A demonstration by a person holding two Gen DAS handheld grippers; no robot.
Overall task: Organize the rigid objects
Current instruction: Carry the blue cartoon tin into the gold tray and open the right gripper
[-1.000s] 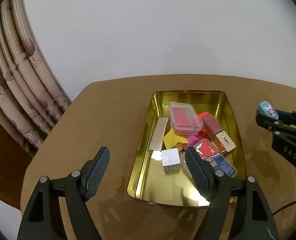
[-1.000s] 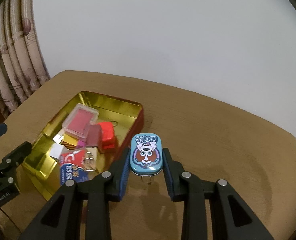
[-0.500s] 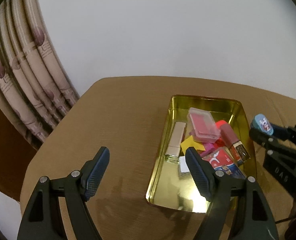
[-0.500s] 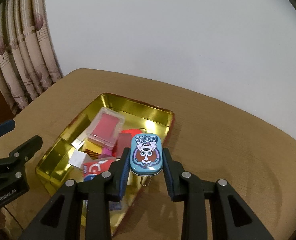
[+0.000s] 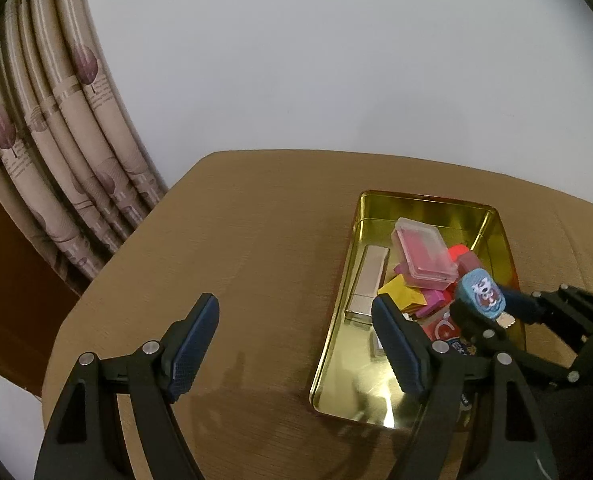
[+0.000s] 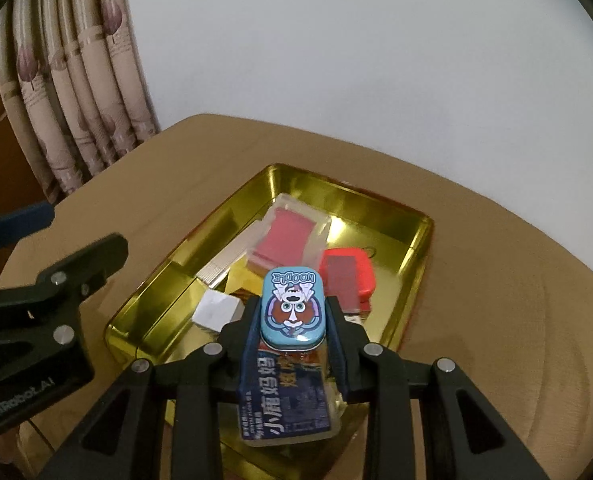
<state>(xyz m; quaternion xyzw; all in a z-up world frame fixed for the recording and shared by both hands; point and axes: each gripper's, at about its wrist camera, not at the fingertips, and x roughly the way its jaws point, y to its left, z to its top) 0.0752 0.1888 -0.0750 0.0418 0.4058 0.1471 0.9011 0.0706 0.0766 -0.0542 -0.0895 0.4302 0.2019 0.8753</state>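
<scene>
The right tongs clamp a blue tin over the gold tray of small boxes; left tongs gape empty.

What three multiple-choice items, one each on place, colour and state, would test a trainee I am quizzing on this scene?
1. Where is the small blue cartoon-printed tin?
A. Flat on the table
B. Above the gold rectangular metal tray, between the right tongs
C. Between the left tongs

2. What colour is the inside of the tray?
A. Gold
B. White
C. Green

3. How do the left tongs stand?
A. Shut on a box
B. Shut with nothing between
C. Open, holding nothing

Answers: 1 B, the right wrist view shows the tin clamped over the tray's contents. 2 A, its walls and floor shine gold. 3 C, the pads stand wide apart over bare brown table.
</scene>
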